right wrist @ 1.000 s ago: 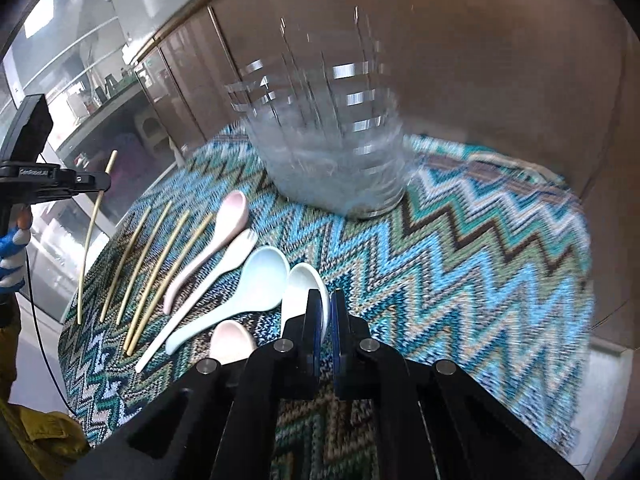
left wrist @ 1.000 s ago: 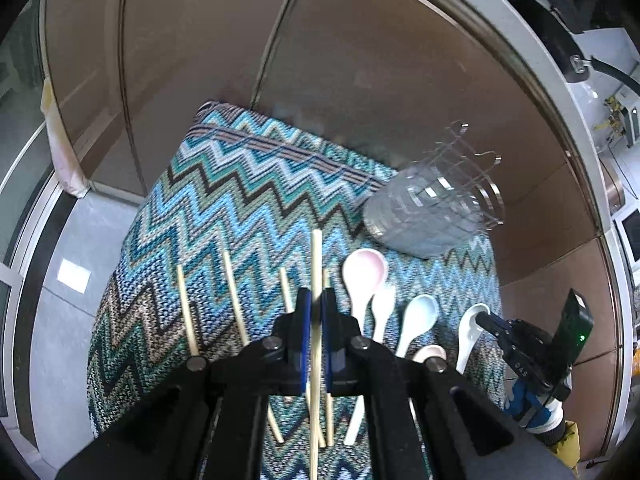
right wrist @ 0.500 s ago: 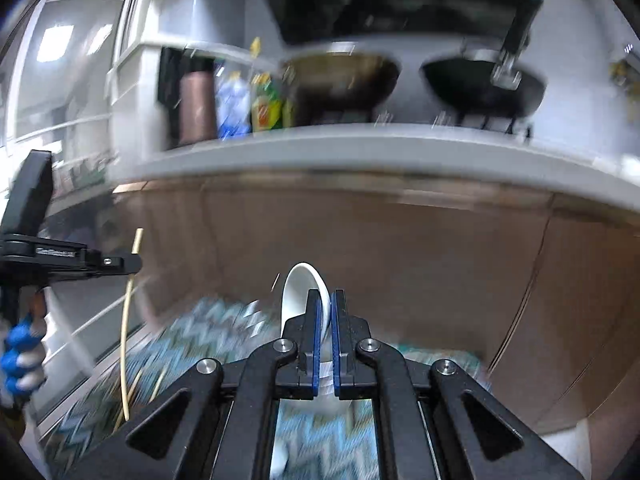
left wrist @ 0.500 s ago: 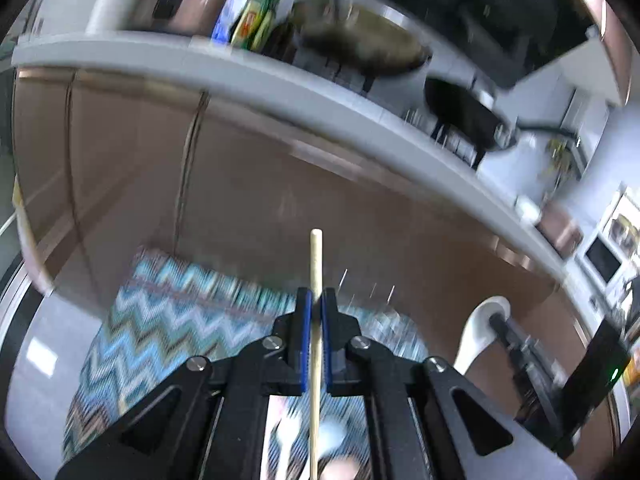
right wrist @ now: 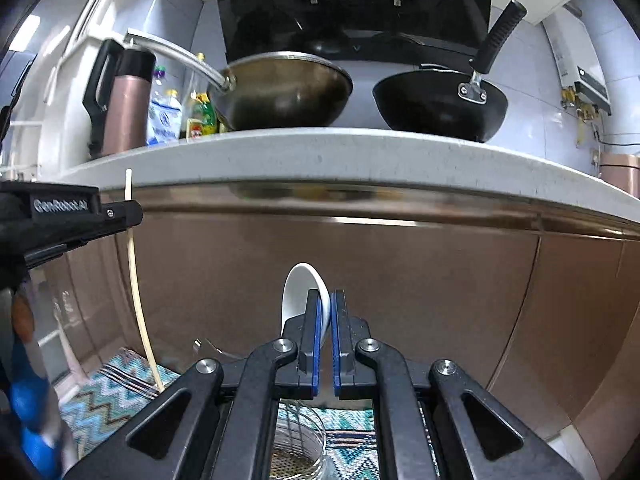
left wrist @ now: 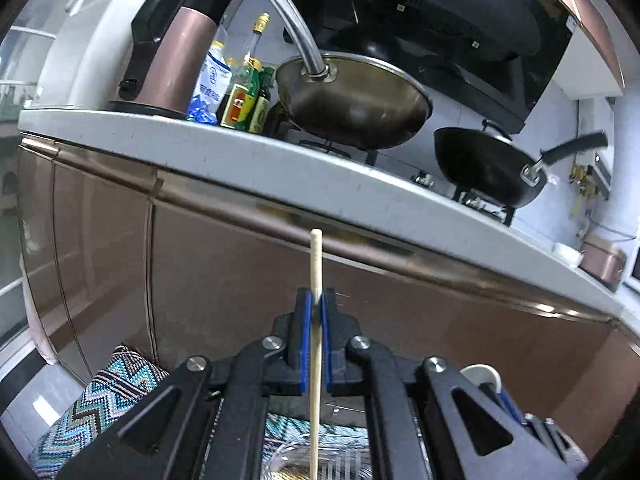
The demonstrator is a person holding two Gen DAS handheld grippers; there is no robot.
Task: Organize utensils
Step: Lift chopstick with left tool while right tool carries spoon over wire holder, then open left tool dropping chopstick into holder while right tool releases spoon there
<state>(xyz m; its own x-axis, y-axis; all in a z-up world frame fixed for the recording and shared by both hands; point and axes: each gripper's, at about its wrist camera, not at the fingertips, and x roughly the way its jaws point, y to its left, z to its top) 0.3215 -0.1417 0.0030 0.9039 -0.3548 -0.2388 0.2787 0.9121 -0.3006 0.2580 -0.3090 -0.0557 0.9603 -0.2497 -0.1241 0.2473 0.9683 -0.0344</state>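
Two utensils have just come up off the zigzag-patterned knitted mat (left wrist: 108, 392): the left gripper (left wrist: 315, 320) is clamped on a pale wooden chopstick (left wrist: 315, 264) standing upright, the right gripper (right wrist: 328, 320) is closed on a white ceramic spoon (right wrist: 298, 292). Both now hang above the clear slotted holder (right wrist: 298, 446), so dropping in looks next. The brown cabinet front (right wrist: 420, 280) and grey table edge (right wrist: 360, 156) stand near ahead.

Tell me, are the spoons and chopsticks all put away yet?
Not yet. Nothing shows as put away so far. In hand: the left claw is shut on a chopstick, and the right claw is shut on a white spoon, both held up above the wire basket on the zigzag mat. Both probably go in next; other utensils are out of view.
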